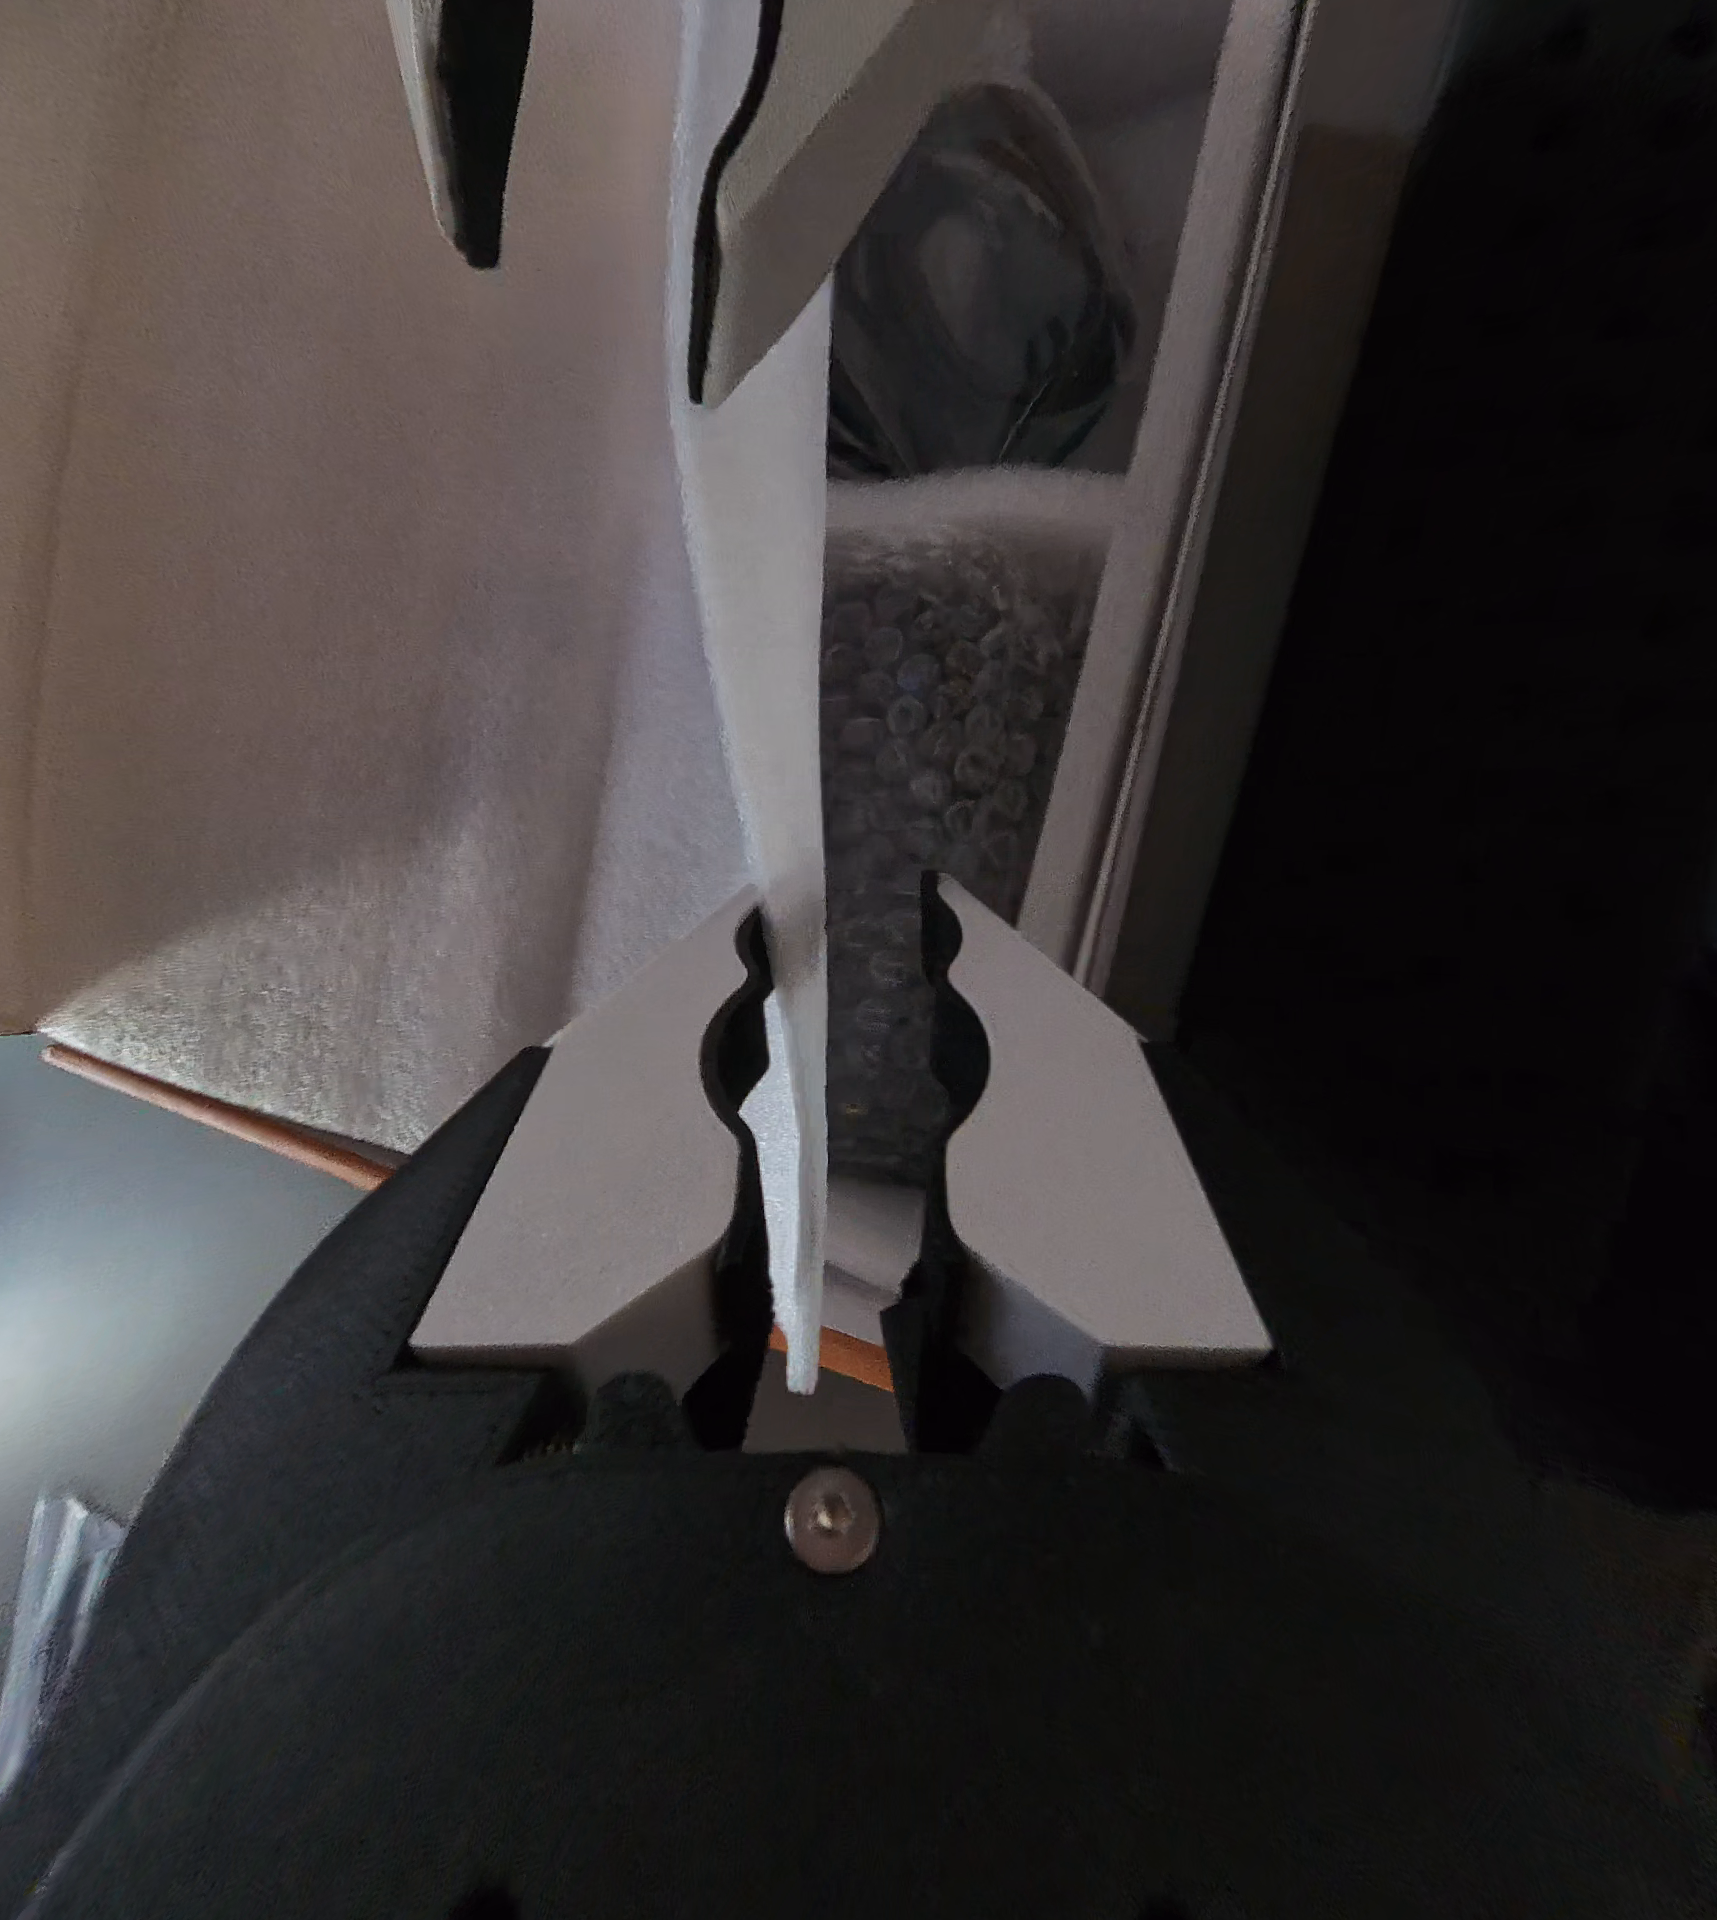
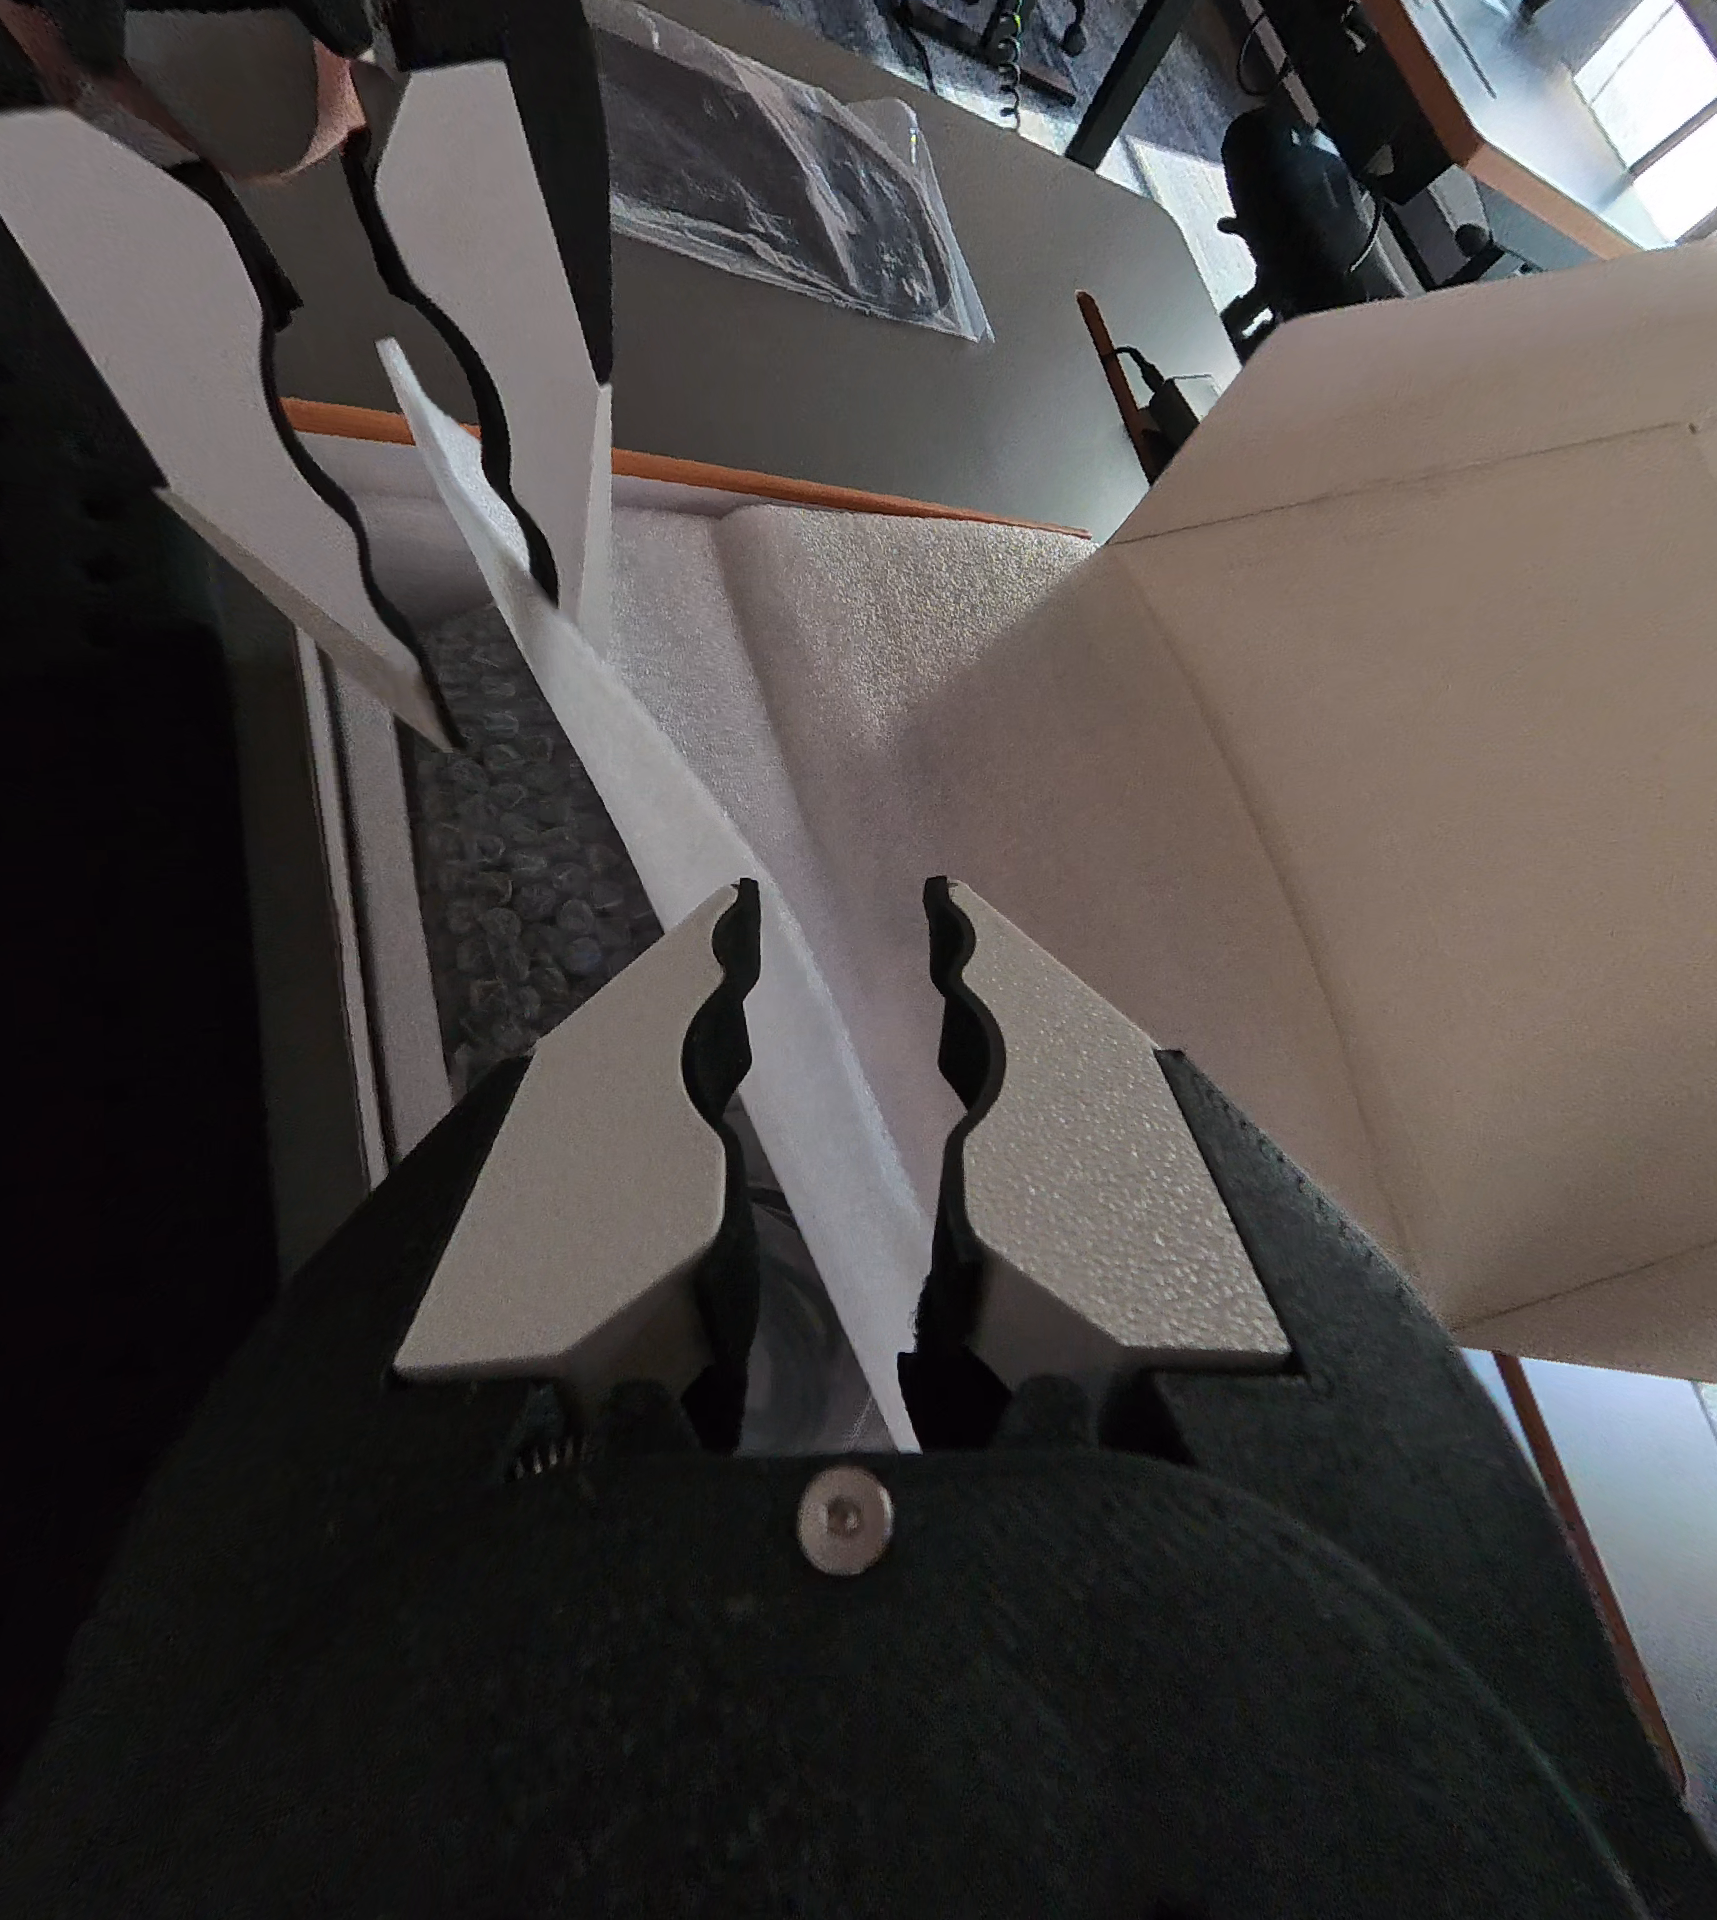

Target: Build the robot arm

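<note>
Two grippers straddle a foam sheet over an open box

The white box [image 2: 1353,779] holds bubble wrap [image 2: 511,862]; above it the thin foam sheet [image 2: 688,831], likely light and floppy, passes between the parted right gripper [image 2: 838,894] and left gripper [image 1: 843,894], neither clamping its edge.

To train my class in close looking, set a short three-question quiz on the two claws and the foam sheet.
1. True or false: the left claw is shut tight on the sheet.
2. What lies in the box beside the sheet? A) bubble wrap B) a red mug C) scissors
3. Fill in: the sheet passes ___ the fingers of the right claw.
Key: 1 false, the left claw is open; 2 A; 3 between.
</note>
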{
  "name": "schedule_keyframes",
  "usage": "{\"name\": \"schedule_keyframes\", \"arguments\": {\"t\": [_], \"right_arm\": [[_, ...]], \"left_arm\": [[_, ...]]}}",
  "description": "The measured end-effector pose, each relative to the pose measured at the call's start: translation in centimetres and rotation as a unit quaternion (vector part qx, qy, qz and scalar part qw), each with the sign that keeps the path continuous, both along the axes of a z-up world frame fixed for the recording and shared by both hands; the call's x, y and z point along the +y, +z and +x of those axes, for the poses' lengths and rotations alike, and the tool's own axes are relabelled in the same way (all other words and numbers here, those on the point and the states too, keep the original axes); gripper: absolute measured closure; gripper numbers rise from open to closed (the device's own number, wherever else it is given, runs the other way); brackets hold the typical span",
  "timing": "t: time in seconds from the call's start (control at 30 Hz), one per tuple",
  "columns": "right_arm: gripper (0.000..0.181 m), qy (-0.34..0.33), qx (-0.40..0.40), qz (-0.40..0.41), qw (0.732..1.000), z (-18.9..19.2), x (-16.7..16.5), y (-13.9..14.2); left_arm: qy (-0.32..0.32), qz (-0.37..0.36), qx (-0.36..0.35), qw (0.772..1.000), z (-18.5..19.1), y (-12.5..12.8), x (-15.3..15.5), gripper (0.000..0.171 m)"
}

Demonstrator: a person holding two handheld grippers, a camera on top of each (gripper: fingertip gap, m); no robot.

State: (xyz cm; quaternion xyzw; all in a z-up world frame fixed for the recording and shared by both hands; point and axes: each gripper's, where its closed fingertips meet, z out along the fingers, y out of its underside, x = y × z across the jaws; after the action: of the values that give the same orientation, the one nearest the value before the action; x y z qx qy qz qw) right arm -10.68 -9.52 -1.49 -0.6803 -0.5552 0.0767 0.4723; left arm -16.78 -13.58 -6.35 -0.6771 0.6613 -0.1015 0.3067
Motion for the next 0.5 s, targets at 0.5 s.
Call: {"name": "schedule_keyframes", "arguments": {"t": [0.5], "right_arm": [[0.126, 0.04, -0.035, -0.084, 0.995, 1.1, -2.3, 0.6]], "left_arm": [[0.013, 0.044, -0.005, 0.999, -0.2, 2.8, 2.4, 0.169]]}}
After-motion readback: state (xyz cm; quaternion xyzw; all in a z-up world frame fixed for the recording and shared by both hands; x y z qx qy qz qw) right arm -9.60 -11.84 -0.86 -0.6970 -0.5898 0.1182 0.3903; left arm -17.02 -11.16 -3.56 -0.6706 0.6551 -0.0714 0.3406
